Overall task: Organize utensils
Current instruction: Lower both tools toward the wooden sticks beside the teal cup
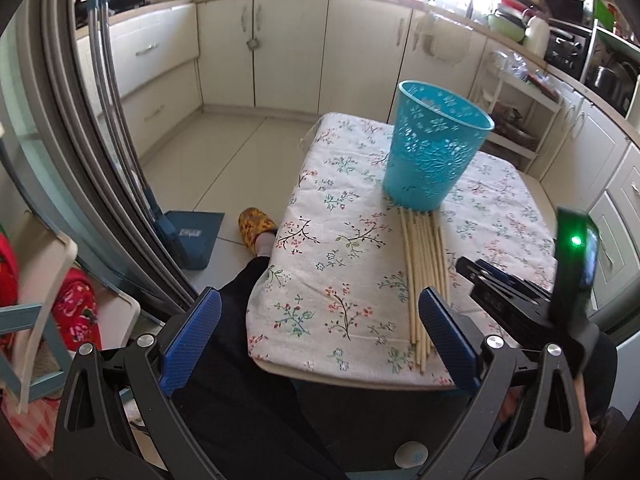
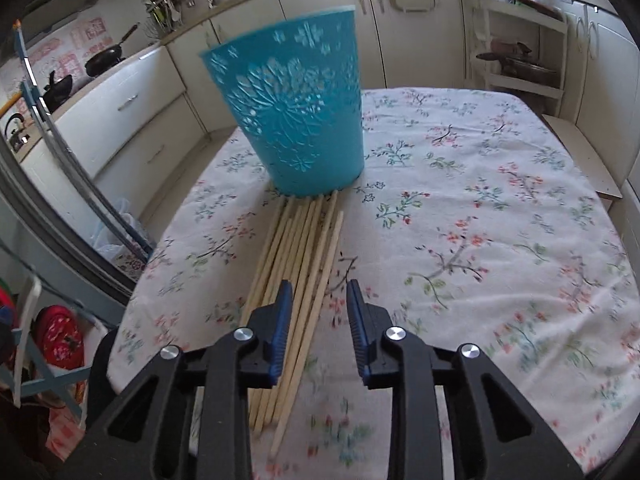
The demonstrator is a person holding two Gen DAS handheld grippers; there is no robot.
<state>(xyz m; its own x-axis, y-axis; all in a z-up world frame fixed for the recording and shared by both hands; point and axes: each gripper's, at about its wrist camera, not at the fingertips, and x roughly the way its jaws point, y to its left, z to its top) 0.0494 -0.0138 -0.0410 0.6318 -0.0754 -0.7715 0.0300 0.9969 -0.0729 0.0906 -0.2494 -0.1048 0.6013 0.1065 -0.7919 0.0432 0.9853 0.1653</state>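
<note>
A bundle of several pale wooden chopsticks lies on the floral tablecloth, far ends touching the foot of an upright teal plastic basket. In the right wrist view the chopsticks run from the basket toward me. My right gripper is open and empty, low over the near part of the bundle, some sticks between its fingers. It also shows in the left wrist view at the right. My left gripper is wide open and empty, at the table's near edge, left of the sticks.
The small table with floral cloth stands in a kitchen, white cabinets behind. A fridge door is at the left, a blue dustpan and a yellow slipper on the floor.
</note>
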